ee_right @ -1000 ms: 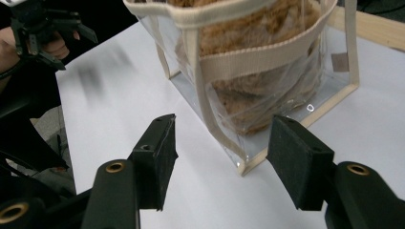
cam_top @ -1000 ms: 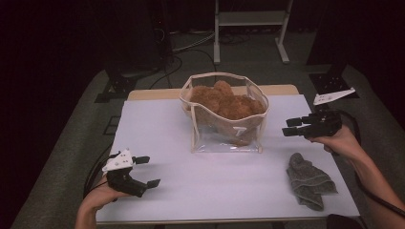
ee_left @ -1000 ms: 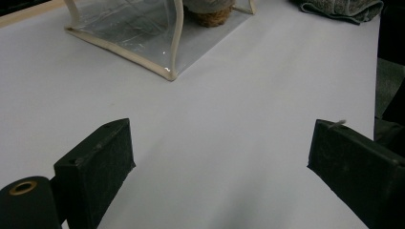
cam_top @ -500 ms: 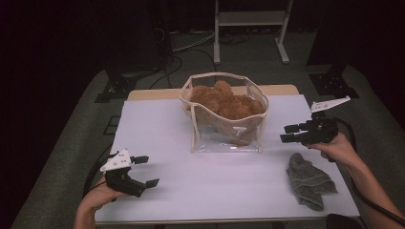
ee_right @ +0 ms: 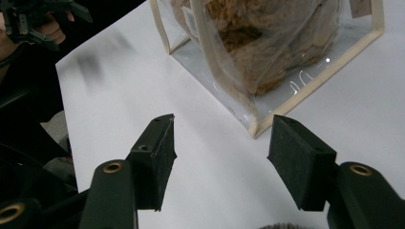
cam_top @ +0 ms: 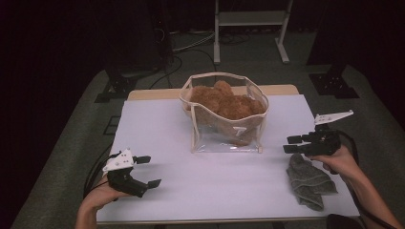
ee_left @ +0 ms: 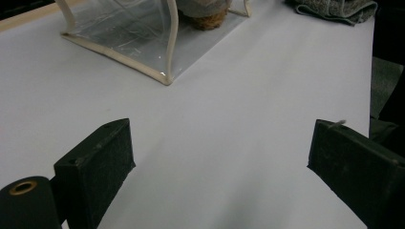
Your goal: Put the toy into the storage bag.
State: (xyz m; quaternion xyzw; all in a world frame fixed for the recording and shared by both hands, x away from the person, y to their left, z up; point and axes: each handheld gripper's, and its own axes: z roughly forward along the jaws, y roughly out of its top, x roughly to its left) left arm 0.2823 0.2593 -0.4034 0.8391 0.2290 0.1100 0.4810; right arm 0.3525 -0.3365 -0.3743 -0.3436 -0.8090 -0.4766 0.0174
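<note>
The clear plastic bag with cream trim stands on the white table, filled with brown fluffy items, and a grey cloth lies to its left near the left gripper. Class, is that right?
Not quite. The grey cloth lies to the right of the clear plastic bag with cream trim, beside the right gripper, as the high view shows. The bag does stand on the white table, filled with brown fluffy items.

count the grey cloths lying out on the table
1. The grey cloth lies crumpled near the table's right front corner, just below the right gripper. Others could be hidden inside the clear bag.
</note>
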